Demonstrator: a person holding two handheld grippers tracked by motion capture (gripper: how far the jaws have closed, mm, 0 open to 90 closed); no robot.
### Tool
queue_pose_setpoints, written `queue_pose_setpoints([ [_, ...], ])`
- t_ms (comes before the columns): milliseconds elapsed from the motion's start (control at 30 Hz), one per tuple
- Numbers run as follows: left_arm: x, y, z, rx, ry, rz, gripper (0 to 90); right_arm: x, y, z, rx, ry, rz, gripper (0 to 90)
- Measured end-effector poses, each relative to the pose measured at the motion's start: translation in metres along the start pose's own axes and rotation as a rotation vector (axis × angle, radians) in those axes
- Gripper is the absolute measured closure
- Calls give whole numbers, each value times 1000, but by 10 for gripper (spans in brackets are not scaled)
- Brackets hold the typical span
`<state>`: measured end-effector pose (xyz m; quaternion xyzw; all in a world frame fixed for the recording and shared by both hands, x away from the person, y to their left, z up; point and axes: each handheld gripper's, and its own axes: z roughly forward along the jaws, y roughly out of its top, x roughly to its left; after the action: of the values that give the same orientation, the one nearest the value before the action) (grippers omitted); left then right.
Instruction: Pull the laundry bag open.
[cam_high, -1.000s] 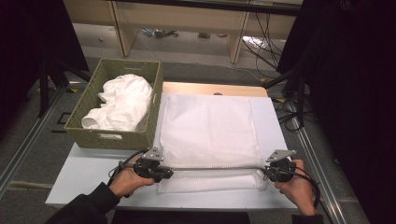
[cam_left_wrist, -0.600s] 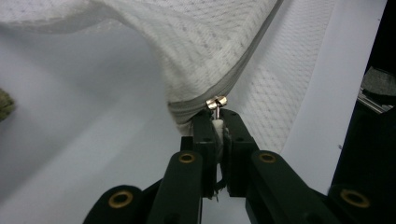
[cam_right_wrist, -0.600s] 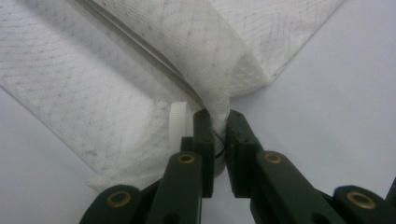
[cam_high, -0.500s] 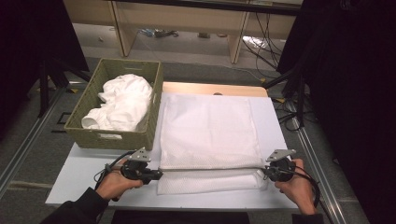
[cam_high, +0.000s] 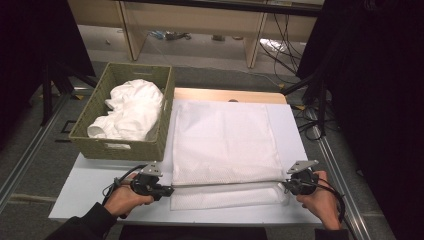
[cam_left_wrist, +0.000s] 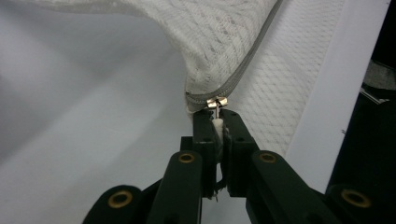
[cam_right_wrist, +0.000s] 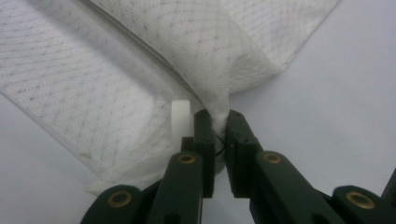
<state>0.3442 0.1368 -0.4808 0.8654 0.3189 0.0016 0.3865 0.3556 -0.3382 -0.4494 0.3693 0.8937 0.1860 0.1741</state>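
A white mesh laundry bag lies flat on the white table, its grey zipper stretched taut along the near edge. My left gripper is shut on the metal zip pull at the bag's left corner; in the left gripper view the left gripper pinches the pull tab just under the mesh bag. My right gripper is shut on the bag's right corner; in the right gripper view the right gripper has a fold of the mesh bag bunched between its jaws.
A green woven basket holding crumpled white cloth stands at the back left of the table. A wooden board shows beyond the bag. Cables and shelving lie on the floor behind, and dark curtains hang at both sides.
My left gripper has moved left along the zipper line with the zip pull, to the bag's left corner. The right gripper has stayed in place.
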Motion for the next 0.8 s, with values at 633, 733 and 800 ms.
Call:
queue_pose_setpoints([
  [633,3,-1,1,40,88,28,841,4,5,-4,-113,-30,-13,557],
  [733,3,-2,1,34,109,15,826,11,14,-9,-216,-12,-36,530],
  [800,4,-1,0,34,110,35,799,18,21,-9,-255,19,-49,485],
])
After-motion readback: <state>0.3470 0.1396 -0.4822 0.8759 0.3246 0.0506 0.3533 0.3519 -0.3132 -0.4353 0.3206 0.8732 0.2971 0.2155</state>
